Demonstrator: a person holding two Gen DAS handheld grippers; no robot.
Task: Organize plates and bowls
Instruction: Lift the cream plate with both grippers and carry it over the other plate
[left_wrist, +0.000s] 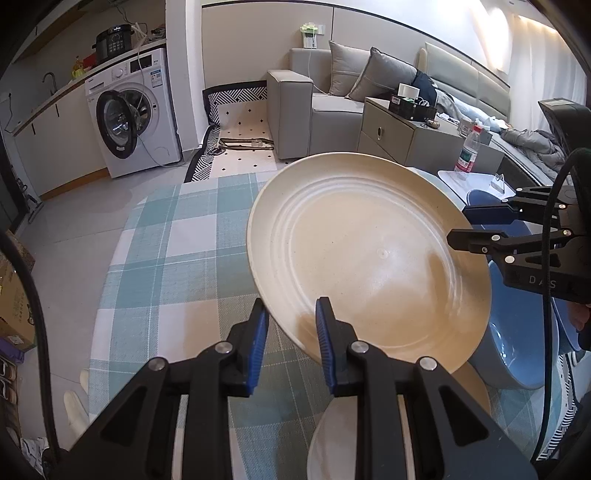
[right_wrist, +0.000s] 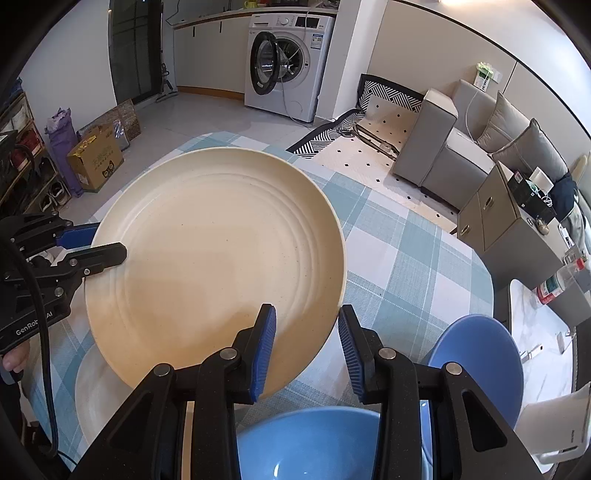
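A large cream plate (left_wrist: 369, 251) (right_wrist: 218, 258) hangs tilted above the checked tablecloth (left_wrist: 166, 258) (right_wrist: 406, 266), held at two opposite edges. My left gripper (left_wrist: 291, 330) (right_wrist: 92, 243) is shut on its near rim in the left wrist view. On the opposite rim, my right gripper (right_wrist: 306, 341) (left_wrist: 465, 225) is shut too. Under the lifted plate another cream plate (left_wrist: 325, 443) (right_wrist: 96, 398) lies on the cloth. A blue bowl (left_wrist: 509, 354) (right_wrist: 306, 443) sits close below the right gripper, with a blue plate (right_wrist: 480, 362) beside it.
A water bottle (left_wrist: 468, 155) stands on a white side table (right_wrist: 532, 332) past the cloth. A grey cabinet (right_wrist: 509, 229) and sofa (left_wrist: 295, 110) lie beyond. A washing machine (left_wrist: 129, 122) and a cardboard box (right_wrist: 96, 158) stand on the tiled floor.
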